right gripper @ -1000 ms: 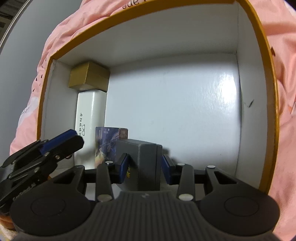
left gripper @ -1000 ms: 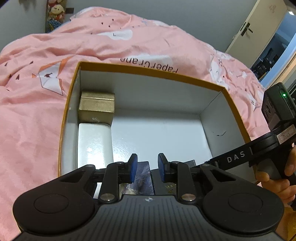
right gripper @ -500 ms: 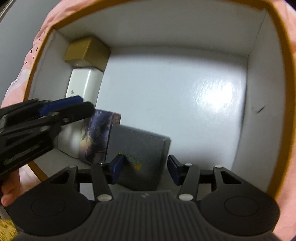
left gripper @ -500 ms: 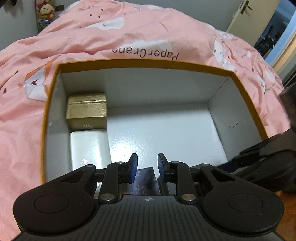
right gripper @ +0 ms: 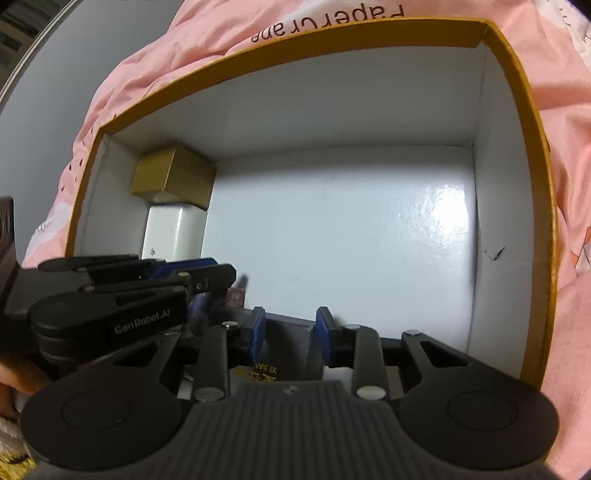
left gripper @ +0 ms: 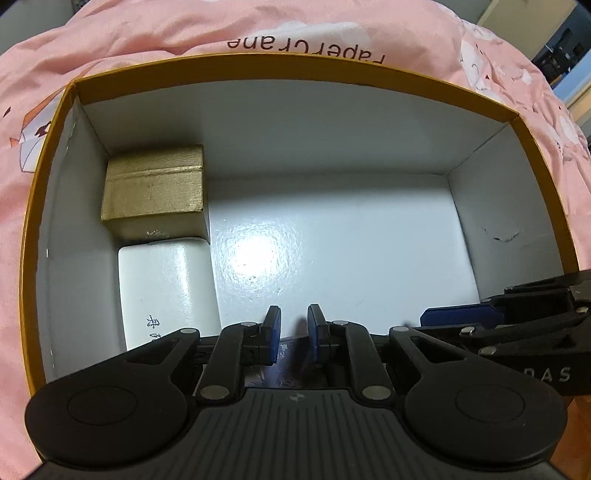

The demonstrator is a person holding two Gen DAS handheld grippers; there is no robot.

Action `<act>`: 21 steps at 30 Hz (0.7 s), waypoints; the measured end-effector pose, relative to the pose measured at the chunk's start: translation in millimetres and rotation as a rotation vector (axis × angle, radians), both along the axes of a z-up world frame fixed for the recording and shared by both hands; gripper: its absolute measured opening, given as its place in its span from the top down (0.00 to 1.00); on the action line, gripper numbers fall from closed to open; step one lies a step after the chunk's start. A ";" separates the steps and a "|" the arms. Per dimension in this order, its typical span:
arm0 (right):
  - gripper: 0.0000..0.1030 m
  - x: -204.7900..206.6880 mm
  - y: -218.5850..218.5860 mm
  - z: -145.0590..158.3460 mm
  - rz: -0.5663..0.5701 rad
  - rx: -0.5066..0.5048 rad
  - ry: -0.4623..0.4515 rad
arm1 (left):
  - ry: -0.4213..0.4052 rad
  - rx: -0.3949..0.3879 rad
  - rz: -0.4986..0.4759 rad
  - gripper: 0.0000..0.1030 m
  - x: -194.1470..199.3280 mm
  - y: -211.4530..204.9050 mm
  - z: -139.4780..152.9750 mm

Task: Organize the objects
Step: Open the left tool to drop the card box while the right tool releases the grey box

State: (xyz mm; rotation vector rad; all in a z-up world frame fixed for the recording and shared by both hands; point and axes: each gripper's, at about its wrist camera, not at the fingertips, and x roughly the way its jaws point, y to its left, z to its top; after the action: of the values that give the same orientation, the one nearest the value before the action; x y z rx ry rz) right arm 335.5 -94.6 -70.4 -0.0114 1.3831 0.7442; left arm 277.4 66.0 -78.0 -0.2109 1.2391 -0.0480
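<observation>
A white-lined cardboard box with an orange rim (left gripper: 280,61) (right gripper: 532,122) lies on a pink quilt. Inside, against its left wall, sit a gold box (left gripper: 155,192) (right gripper: 170,177) and a white case (left gripper: 166,288) (right gripper: 173,232). A dark printed card box (left gripper: 284,365) lies under my left gripper (left gripper: 293,332), whose jaws stand a little apart with nothing between them. A grey box with gold lettering (right gripper: 284,354) lies on the floor of the cardboard box under my right gripper (right gripper: 290,334), whose jaws stand apart around its top without pressing it. Each gripper shows in the other's view (left gripper: 517,314) (right gripper: 192,269).
The pink quilt (left gripper: 184,33) surrounds the cardboard box on all sides. The right part of the box floor (left gripper: 351,240) is bare white. A doorway (left gripper: 554,48) shows at the far right.
The right gripper has let go of the grey box, which now lies in the cardboard box, and has narrowed again over it. Both grippers have moved deeper into the cardboard box.
</observation>
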 end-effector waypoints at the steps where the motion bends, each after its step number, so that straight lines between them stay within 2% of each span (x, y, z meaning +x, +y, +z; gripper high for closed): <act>1: 0.68 -1.2 1.9 -0.9 0.023 -0.012 -0.004 | 0.000 0.002 -0.005 0.83 -0.8 -0.1 0.0; 5: 0.66 -7.3 8.9 -3.5 0.121 -0.054 -0.010 | 0.003 0.010 -0.019 0.83 -4.9 -0.8 -0.5; 9: 0.66 -6.6 7.4 -4.1 0.124 -0.059 -0.010 | -0.016 0.007 0.003 0.82 -6.9 2.2 -0.9; 13: 0.66 -15.6 2.3 3.0 0.116 -0.052 -0.039 | -0.136 0.025 0.010 0.82 -23.8 -0.2 20.0; 17: 0.65 -43.0 -5.4 31.7 0.126 -0.015 -0.168 | -0.287 0.013 -0.006 0.82 -60.9 -7.8 59.9; 20: 0.56 -72.3 -19.9 56.2 0.115 0.017 -0.299 | -0.374 -0.002 -0.034 0.80 -94.3 -19.6 85.2; 21: 0.56 -85.5 -25.8 64.5 0.109 0.031 -0.344 | -0.394 0.001 -0.040 0.78 -101.4 -26.5 90.9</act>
State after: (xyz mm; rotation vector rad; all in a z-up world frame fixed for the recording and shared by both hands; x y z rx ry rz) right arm 250.0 -120.4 -5.9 -0.1843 1.0486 0.8127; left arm 176.0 39.5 12.9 -0.1664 0.8510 -0.1182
